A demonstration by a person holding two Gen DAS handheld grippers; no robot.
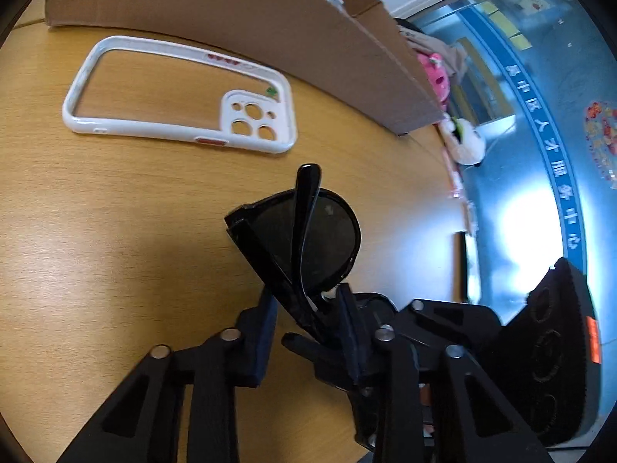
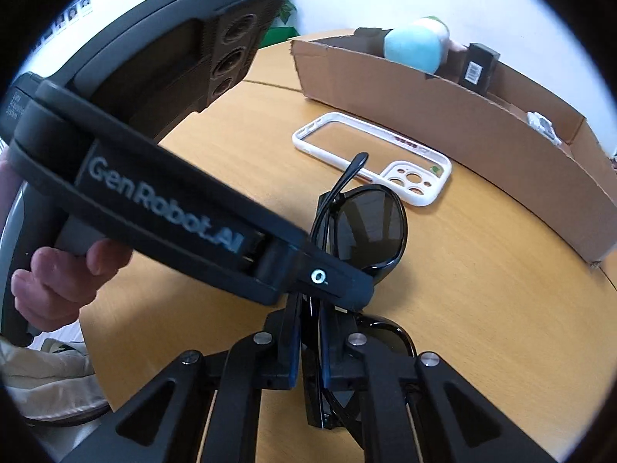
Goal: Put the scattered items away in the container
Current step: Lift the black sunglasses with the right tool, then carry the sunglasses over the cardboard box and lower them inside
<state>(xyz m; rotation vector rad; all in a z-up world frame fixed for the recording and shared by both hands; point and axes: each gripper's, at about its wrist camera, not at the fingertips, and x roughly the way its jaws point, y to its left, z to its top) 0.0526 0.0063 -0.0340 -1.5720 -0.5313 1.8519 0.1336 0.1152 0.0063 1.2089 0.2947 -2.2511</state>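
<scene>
Black sunglasses (image 1: 308,239) are held above the wooden table, temples folded. My left gripper (image 1: 304,308) is shut on the sunglasses near one lens. My right gripper (image 2: 308,332) is shut on the same sunglasses (image 2: 366,227) at the frame, right beside the left gripper's fingers (image 2: 331,277). A white phone case (image 1: 181,96) lies flat on the table between the sunglasses and the cardboard box (image 1: 246,11). It also shows in the right wrist view (image 2: 370,158), in front of the box (image 2: 462,123).
The box holds a light blue plush (image 2: 414,46), a small black carton (image 2: 478,67) and a white item (image 2: 543,125). Pink and white plush toys (image 1: 462,131) lie past the table's edge. The table's curved rim (image 2: 578,266) runs right.
</scene>
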